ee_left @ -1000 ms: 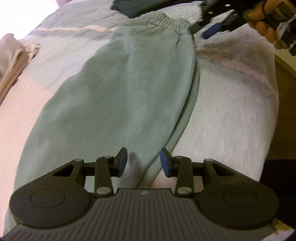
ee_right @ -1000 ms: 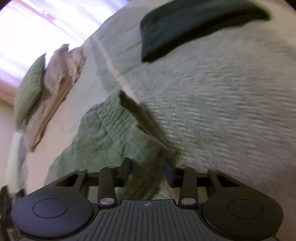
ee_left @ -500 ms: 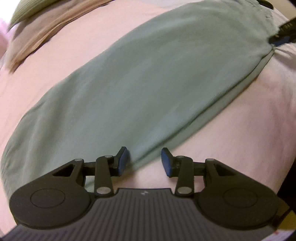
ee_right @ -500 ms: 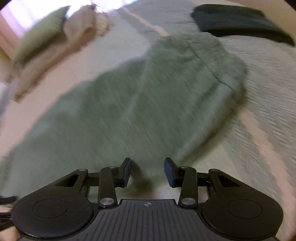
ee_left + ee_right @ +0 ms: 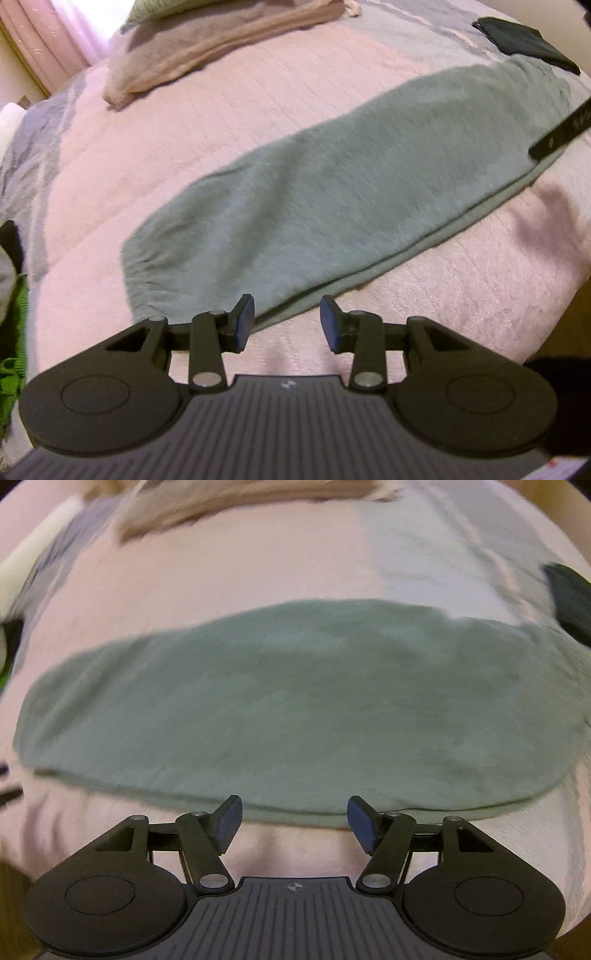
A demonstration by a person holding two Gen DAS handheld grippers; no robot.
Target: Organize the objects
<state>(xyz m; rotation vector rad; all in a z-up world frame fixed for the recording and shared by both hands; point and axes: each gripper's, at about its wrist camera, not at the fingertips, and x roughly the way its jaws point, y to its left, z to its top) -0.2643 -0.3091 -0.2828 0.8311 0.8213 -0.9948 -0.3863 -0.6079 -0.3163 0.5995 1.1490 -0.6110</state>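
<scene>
— Pink quilted bedspread (image 5: 207,122) fills both views, with grey-blue patches toward its far edges. What lies on it?

— 1 pair of sage-green sweatpants (image 5: 332,192), folded lengthwise into a long flat band across the middle of the bed. Soft, fleecy fabric; the gathered cuff sits at the left end in the left wrist view, and a second layer peeks out along the near edge.

— And the grippers?

— The left gripper (image 5: 286,323) has its 2 blue-padded fingers partly spread, with nothing between them; they hang over the near edge of the sweatpants close to the cuff. Whether they touch the cloth, I cannot tell. The right gripper (image 5: 293,823) is opening, its jaws wider apart than the left's, empty too, over the near edge of the band.

— Anything further out?

— A folded beige blanket (image 5: 207,55) with a green pillow (image 5: 173,7) on top at the far side, a dark folded garment (image 5: 524,40) past the waistband end, and something bright green (image 5: 11,350) off the bed's left edge.
</scene>
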